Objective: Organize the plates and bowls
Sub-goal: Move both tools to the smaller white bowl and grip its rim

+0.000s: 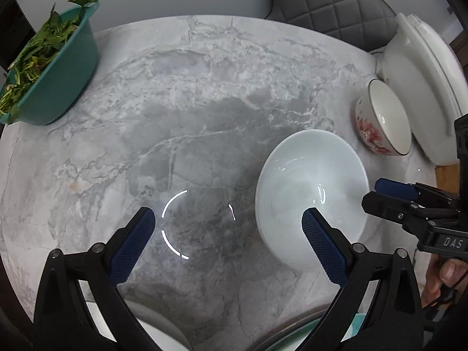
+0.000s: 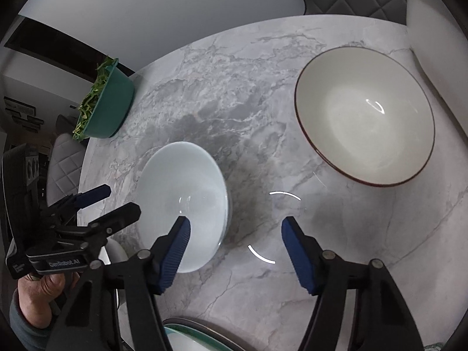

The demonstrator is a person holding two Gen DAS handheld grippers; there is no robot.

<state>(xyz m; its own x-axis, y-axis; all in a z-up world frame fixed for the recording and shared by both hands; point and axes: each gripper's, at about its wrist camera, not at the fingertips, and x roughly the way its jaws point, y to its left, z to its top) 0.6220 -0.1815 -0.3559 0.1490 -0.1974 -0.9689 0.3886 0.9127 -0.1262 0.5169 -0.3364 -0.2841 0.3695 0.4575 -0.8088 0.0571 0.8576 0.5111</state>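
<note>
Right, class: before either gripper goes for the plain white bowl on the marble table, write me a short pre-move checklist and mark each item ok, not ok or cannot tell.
1. Left gripper open, nothing between its fingers: ok.
2. Right gripper open, nothing held: ok.
3. White bowl upright on the marble table and empty: ok.
4. White bowl apart from the red-patterned bowl: ok, bare table shows between them.
5. A gripper already straddling the white bowl's rim: not ok; in each wrist view one finger overlaps the bowl, and no rim sits between two pads.
6. Contact between any pad and the bowl: cannot tell.
</note>
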